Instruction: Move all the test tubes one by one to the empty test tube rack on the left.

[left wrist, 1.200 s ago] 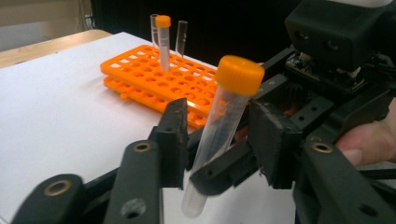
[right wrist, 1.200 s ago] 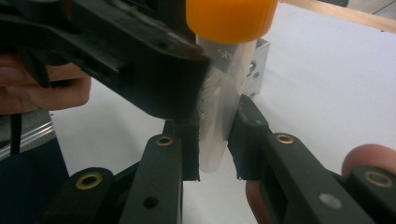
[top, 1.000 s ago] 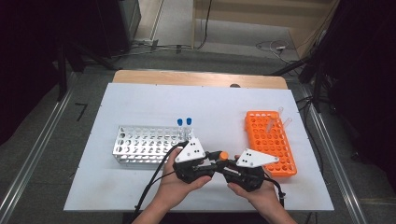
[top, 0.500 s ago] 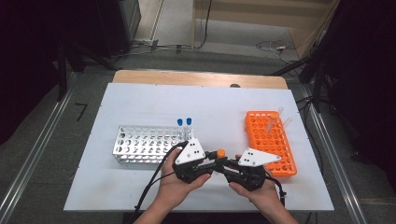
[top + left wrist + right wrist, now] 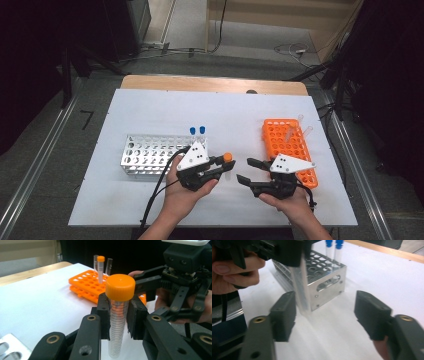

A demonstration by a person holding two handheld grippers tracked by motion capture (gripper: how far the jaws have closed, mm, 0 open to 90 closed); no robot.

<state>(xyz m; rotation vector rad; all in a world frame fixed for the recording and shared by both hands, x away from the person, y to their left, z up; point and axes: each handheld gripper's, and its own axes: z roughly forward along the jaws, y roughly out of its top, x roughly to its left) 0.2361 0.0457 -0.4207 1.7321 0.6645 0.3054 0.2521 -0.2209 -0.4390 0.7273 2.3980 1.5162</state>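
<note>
a white table (image 5: 150, 200) carries two racks: a metal rack (image 5: 150, 156) on the left with two blue-capped tubes (image 5: 196, 131) at its far corner, and an orange rack (image 5: 290, 147) on the right where clear tubes (image 5: 297, 131) are seen standing, one orange-capped in the left gripper view. between the racks the left gripper (image 5: 220, 167) is held with its jaws pressed onto an orange-capped tube (image 5: 118, 315), pinched upright just below the cap and lifted off the table. the right gripper (image 5: 247, 171) is seen just beside it, its jaws having just been opening and now spread wide, with the tube's lower end near one pad but not pressed. the tube is judged light, stiff, smooth plastic, likely slippery on its graduated wall and prone to swinging if held at one end; a hold on the body under the cap is judged safest. the metal rack stands close behind the tube, and the nearby right gripper is what could be struck.
</note>
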